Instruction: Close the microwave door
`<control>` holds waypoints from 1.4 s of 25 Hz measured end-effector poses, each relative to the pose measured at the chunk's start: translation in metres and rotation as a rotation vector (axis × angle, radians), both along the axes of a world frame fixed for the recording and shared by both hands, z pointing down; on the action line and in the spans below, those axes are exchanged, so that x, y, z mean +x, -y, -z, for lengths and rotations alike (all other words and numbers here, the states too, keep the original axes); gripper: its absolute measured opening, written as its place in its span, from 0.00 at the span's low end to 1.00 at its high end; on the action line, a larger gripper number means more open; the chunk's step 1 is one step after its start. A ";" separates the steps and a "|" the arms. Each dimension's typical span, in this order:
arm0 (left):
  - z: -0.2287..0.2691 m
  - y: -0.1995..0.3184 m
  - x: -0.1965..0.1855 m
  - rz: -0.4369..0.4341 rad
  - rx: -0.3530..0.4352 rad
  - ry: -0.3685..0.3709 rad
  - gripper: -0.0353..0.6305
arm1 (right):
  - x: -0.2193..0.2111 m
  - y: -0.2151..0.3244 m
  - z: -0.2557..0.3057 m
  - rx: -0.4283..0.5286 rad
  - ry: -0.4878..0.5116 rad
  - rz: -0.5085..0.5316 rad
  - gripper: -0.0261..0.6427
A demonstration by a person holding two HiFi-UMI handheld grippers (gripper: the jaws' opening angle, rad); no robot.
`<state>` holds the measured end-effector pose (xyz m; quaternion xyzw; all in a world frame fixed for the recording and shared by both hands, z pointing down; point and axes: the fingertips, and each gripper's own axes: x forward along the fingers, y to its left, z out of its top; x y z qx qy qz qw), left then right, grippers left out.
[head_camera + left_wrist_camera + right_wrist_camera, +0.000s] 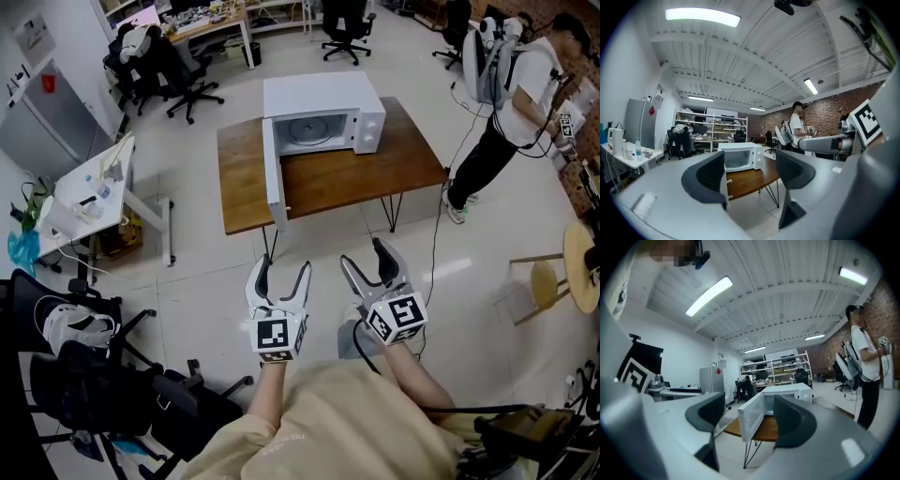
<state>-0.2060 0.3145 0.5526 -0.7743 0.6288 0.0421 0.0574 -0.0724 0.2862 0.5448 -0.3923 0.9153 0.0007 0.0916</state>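
Observation:
A white microwave (323,112) stands on a wooden table (375,173) some way ahead of me. Its door (274,173) hangs wide open, swung out toward me past the table's front edge. Both grippers hover over the floor short of the table, well apart from the door. My left gripper (278,275) is open with nothing between its fingers, and so is my right gripper (367,262). The left gripper view shows the microwave (740,157) between the open jaws of the left gripper (750,171). In the right gripper view the open door (751,420) shows between the right gripper's (745,416) jaws.
A person (511,103) stands at the far right beside the table. A white desk (84,202) with small items is at the left, a black office chair (84,375) at the lower left, a wooden stool (562,272) at the right. Tiled floor lies between me and the table.

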 end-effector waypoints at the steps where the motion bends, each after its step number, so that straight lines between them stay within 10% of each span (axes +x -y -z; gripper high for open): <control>1: 0.004 0.019 0.006 0.011 0.012 0.001 0.55 | 0.007 0.019 0.004 0.018 -0.017 0.005 0.51; 16: 0.050 0.235 0.109 0.046 -0.053 0.057 0.55 | 0.121 0.249 0.043 -0.045 0.071 0.008 0.51; 35: 0.063 0.381 0.001 0.063 -0.047 0.034 0.55 | 0.005 0.395 0.055 -0.023 -0.001 0.068 0.50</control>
